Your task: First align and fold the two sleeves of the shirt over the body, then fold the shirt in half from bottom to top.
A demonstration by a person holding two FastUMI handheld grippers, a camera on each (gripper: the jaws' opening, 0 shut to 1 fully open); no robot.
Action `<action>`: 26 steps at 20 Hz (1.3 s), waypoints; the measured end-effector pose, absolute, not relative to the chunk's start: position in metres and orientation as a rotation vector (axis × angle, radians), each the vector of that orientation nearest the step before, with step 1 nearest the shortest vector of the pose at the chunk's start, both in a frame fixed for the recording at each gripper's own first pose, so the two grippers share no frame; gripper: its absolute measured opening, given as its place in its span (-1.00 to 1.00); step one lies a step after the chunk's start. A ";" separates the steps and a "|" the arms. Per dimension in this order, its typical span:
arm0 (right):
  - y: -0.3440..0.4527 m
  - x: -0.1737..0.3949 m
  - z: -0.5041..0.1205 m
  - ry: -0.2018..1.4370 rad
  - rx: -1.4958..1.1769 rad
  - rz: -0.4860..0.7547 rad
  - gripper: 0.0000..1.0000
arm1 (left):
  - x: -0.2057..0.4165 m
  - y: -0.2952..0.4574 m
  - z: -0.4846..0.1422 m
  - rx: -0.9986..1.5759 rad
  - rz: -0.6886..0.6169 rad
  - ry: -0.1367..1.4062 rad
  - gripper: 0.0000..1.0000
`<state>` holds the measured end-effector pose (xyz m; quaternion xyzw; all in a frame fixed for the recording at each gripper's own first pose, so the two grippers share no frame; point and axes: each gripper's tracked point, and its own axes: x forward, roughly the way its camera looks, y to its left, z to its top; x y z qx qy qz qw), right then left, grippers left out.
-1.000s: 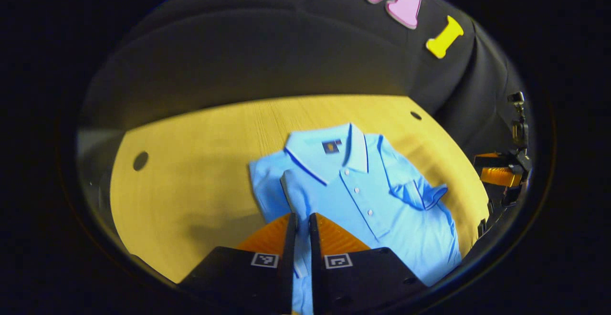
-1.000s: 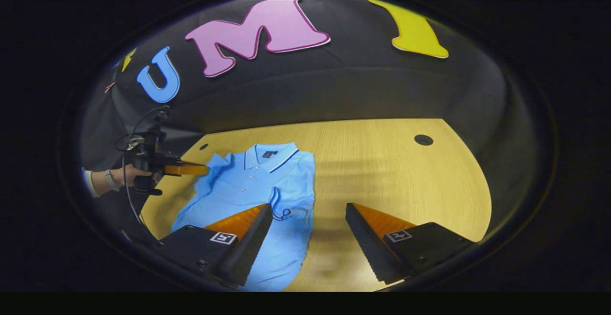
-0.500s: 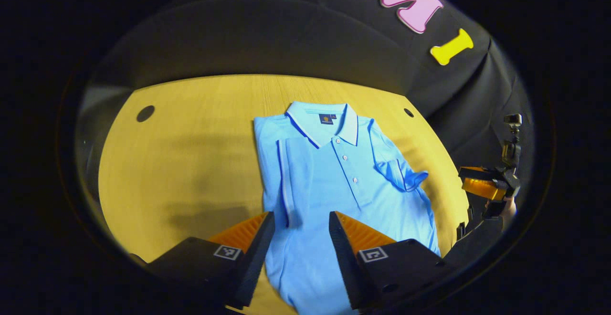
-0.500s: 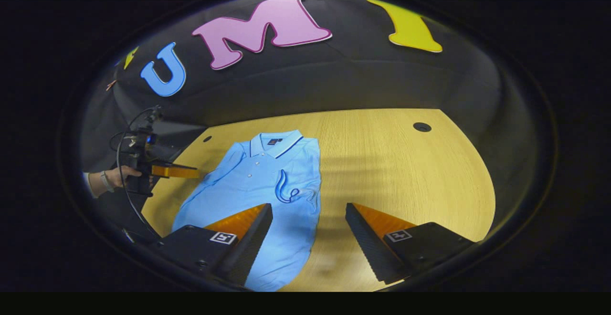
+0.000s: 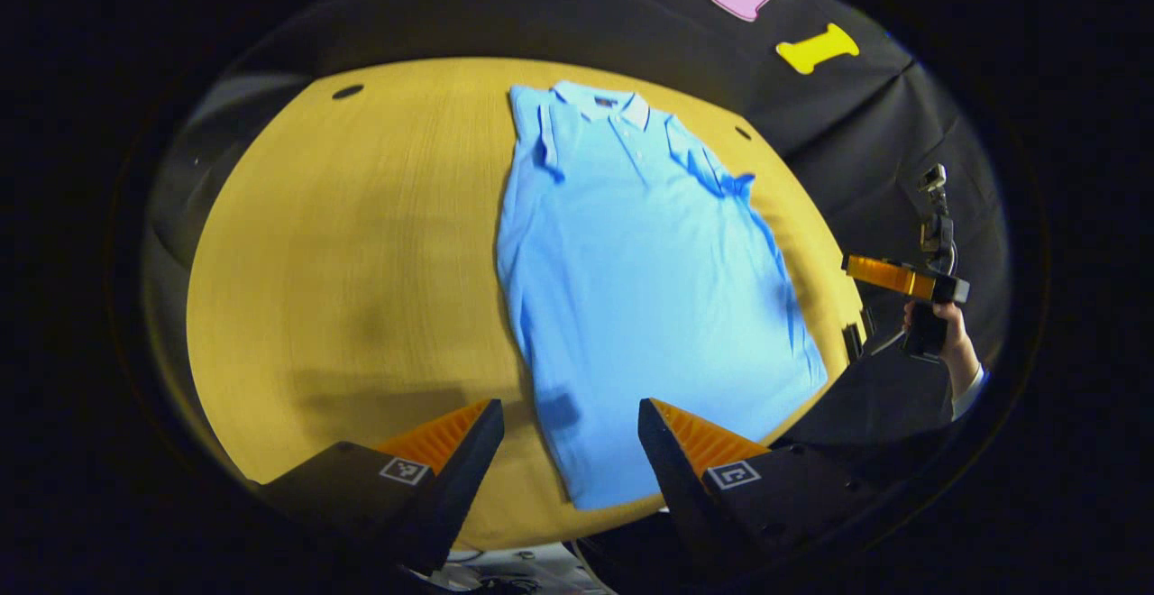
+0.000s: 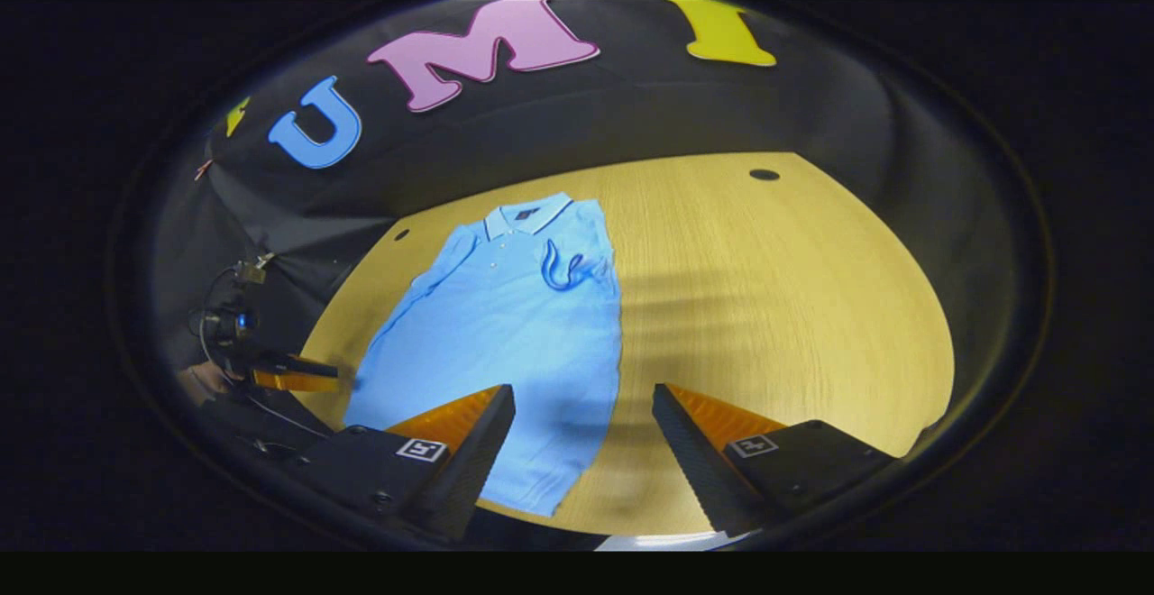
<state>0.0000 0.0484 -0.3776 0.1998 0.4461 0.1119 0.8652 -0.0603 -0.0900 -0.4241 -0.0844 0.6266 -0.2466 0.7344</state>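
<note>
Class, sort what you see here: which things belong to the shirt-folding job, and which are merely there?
Belongs to the job:
- shirt, flat, both sleeves folded in
- left gripper, fingers apart
- right gripper, fingers apart

Merely there:
- wooden table
- holes in the tabletop
- booth wall

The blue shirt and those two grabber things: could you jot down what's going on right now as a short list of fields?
shirt: light blue polo shirt, lying flat and face up on the wooden table, collar at the far end
sleeves: both folded in over the body
bottom fold: not yet done; hem lies at the near table edge
left gripper: open, holding nothing, above the hem
right gripper: open, holding nothing, near the hem
person: a hand holds the right gripper beside the table
</note>
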 end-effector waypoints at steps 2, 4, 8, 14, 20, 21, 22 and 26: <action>0.056 -0.023 -0.391 0.977 0.427 0.231 0.94 | -0.080 -0.087 -0.431 -0.190 -0.527 1.420 0.92; 0.065 -0.043 -0.403 1.021 0.426 0.240 0.94 | -0.088 -0.090 -0.435 -0.218 -0.510 1.436 0.92; 0.083 -0.076 -0.422 1.102 0.436 0.260 0.94 | -0.093 -0.098 -0.433 -0.263 -0.508 1.438 0.92; 0.117 -0.100 -0.432 1.257 0.578 0.310 0.77 | -0.102 -0.119 -0.435 -0.274 -0.543 1.452 0.89; 0.111 -0.090 -0.449 1.279 0.774 0.214 -0.83 | -0.105 -0.147 -0.439 -0.325 -0.594 1.453 -0.57; 0.111 -0.088 -0.448 1.275 0.802 0.218 -0.90 | -0.104 -0.146 -0.438 -0.347 -0.590 1.449 -0.74; 0.112 -0.087 -0.447 1.268 0.812 0.227 -0.96 | -0.100 -0.144 -0.435 -0.356 -0.581 1.432 -0.77; 0.119 -0.079 -0.428 1.226 0.819 0.305 -0.87 | -0.080 -0.137 -0.413 -0.362 -0.626 1.338 -0.82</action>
